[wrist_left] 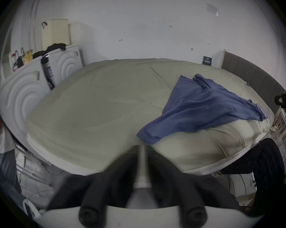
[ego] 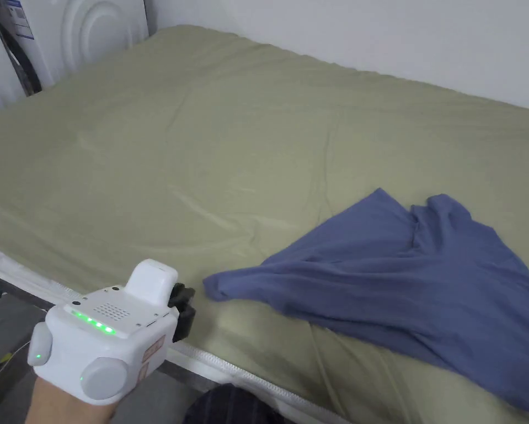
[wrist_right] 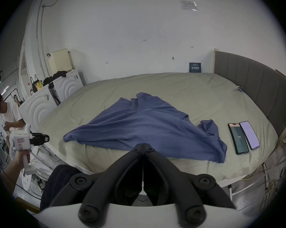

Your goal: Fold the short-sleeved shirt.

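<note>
- Head view: shirt (ego: 412,276) lies crumpled on bed (ego: 202,138), near front edge.
- Left claw (ego: 183,312) beside bed edge, off shirt; jaws nearly together, empty.
- Right claw (wrist_right: 144,146) closed, empty.

Right gripper (wrist_right: 144,146): black fingers (wrist_right: 139,149) pressed together at the tips, nothing between them, above the bed's (wrist_right: 180,90) near edge. Blue shirt (wrist_right: 147,126) lies rumpled and unfolded on the olive sheet. Two phones (wrist_right: 244,137) side by side, just right of the shirt. Left gripper (wrist_right: 40,138) held in a hand (wrist_right: 22,157) off the bed's left side, apart from the shirt. Person in white (wrist_right: 9,114) at far left.
</note>
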The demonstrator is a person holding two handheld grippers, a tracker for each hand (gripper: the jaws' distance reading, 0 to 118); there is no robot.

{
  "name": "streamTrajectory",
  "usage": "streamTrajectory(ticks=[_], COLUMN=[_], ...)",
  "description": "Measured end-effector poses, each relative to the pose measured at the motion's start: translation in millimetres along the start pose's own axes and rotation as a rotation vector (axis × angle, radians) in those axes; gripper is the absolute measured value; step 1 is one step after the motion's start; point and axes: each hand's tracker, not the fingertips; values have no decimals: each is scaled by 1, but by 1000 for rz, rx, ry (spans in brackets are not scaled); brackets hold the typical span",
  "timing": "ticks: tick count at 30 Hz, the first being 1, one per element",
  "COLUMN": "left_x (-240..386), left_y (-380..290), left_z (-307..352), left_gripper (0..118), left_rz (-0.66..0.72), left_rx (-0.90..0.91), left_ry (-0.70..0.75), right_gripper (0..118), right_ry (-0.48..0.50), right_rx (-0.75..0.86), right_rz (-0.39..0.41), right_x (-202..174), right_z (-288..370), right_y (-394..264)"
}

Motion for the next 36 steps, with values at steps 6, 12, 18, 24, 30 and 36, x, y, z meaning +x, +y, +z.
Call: streamTrajectory(ticks=[6, 12, 18, 24, 30, 36], left_x=[-9, 3, 18, 14, 25, 37], left_y=[26, 32, 38, 53, 76, 88], left_z=[-72, -117, -115, -89, -66, -64], left_gripper=[102, 45, 5, 4, 4, 4], left_rz=[-75, -163, -113, -57, -38, -16], left_rx=[-47, -144, -192, -130, -98, -97], left_ry=[1, -159, -169, -163, -166, -140], right_gripper=[1, 2, 2, 2, 118, 118], right_ry=[-17, -44, -36, -29, -21, -76], right_rx=[-32, -76, -115, -205, -321, -386], right_rz=[9, 12, 77, 301, 360, 309], right_x=[-6, 1, 10, 26, 56, 81], right_z=[-20, -42, -88, -210, -370, -456], right_y=[14, 27, 57, 112, 158, 169])
